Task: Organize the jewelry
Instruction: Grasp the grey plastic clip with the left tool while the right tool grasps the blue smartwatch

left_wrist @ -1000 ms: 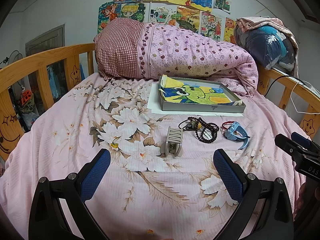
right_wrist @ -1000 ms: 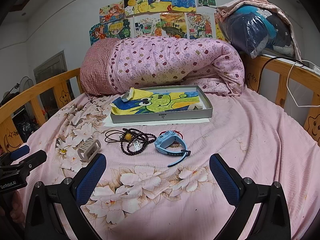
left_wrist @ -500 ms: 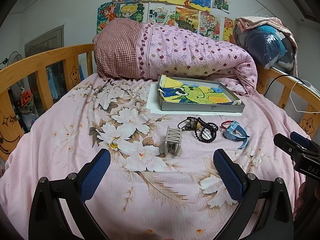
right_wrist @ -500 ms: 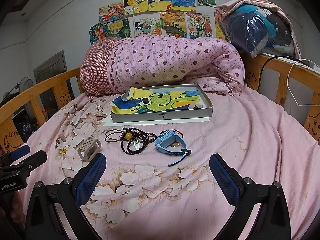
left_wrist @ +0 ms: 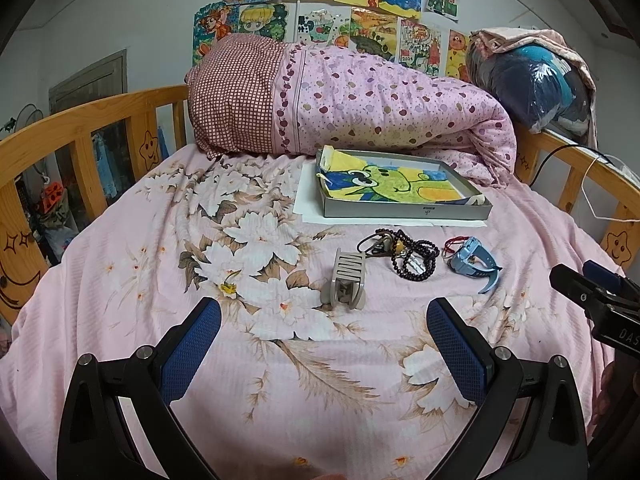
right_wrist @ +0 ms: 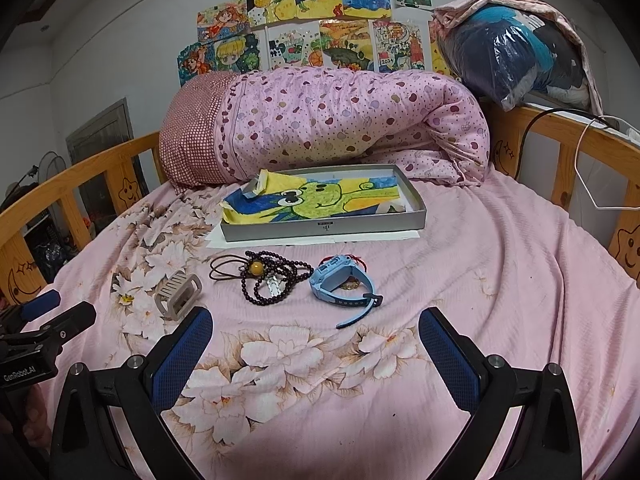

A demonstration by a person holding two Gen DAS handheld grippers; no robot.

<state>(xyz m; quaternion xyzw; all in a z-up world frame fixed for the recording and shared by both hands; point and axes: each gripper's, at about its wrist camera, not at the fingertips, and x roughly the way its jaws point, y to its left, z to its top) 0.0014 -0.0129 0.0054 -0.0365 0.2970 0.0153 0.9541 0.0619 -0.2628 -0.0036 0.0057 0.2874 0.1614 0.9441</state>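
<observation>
- The left claw [left_wrist: 323, 336] hangs over the pink flowered bedsheet [left_wrist: 132, 280] with its blue-padded fingers spread wide and nothing between them; its lower frame is cut off by the picture's edge.
- The right claw [right_wrist: 315, 340] is likewise spread wide and empty. In the left view only its tip shows, at 3 o'clock.
- A grey hair clip [left_wrist: 345, 280] lies at 12 o'clock from the left claw, near it.
- A string of dark beads [right_wrist: 272, 278] with an amber bead and a thin cord lies at 11 o'clock from the right claw; a small pale piece among the beads is hard to make out.
- A blue watch [right_wrist: 340, 286] lies just right of the beads. A red cord and something small under it are partly hidden.
- A grey tray [right_wrist: 324, 230] sits farther off at 12 o'clock, lined with a frog drawing. A crumpled scrap in its right corner cannot be identified.
- A rolled quilt [right_wrist: 340, 124] lies behind the tray.
</observation>
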